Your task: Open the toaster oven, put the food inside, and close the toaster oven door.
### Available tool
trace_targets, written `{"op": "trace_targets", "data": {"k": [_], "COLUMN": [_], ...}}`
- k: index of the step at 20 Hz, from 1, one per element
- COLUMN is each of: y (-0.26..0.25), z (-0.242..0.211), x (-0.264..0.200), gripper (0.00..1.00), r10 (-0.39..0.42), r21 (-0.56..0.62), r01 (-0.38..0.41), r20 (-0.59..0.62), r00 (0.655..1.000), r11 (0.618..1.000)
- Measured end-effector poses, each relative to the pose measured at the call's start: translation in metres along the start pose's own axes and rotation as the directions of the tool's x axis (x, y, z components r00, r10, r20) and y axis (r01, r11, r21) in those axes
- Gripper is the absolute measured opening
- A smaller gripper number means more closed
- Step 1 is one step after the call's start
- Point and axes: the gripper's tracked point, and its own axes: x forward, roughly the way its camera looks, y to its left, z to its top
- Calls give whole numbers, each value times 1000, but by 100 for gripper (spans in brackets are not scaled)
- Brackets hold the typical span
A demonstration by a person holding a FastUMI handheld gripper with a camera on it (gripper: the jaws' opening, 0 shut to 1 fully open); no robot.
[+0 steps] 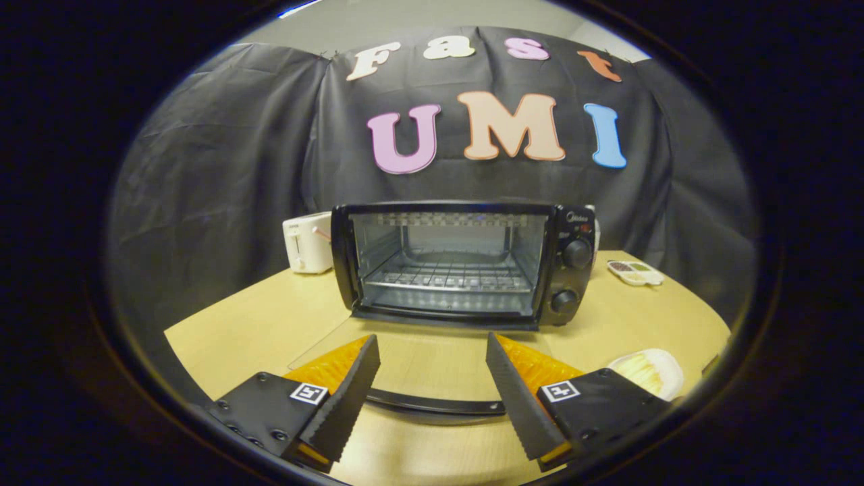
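toaster oven (pixel 466 263) seen at frame centre on tabletop (pixel 256 324), door (pixel 418 364) lowered, one bare rack inside | one food plate (pixel 649 371) lower right | gripper (pixel 432 385) held spread over door, nothing grasped

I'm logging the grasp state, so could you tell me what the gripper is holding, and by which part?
Nothing: the gripper is open, its fingers spread above the oven door's handle without touching it.

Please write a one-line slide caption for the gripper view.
Open gripper above the lowered glass door of the empty toaster oven; food plate beside it.
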Motion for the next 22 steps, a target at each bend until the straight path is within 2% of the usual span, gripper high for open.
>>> {"op": "trace_targets", "data": {"k": [6,10,17,22], "y": [-59,-111,-180,-212], "z": [39,42,33,1], "x": [-18,-29,-48,-45], "gripper": [98,98,99,99], "r10": [-118,-221,-348,-392], "r21": [4,11,49,54], "r01": [118,221,346,392], "r20": [90,97,76,-20], "r00": [989,971,934,920], "r11": [993,975,937,918]}}
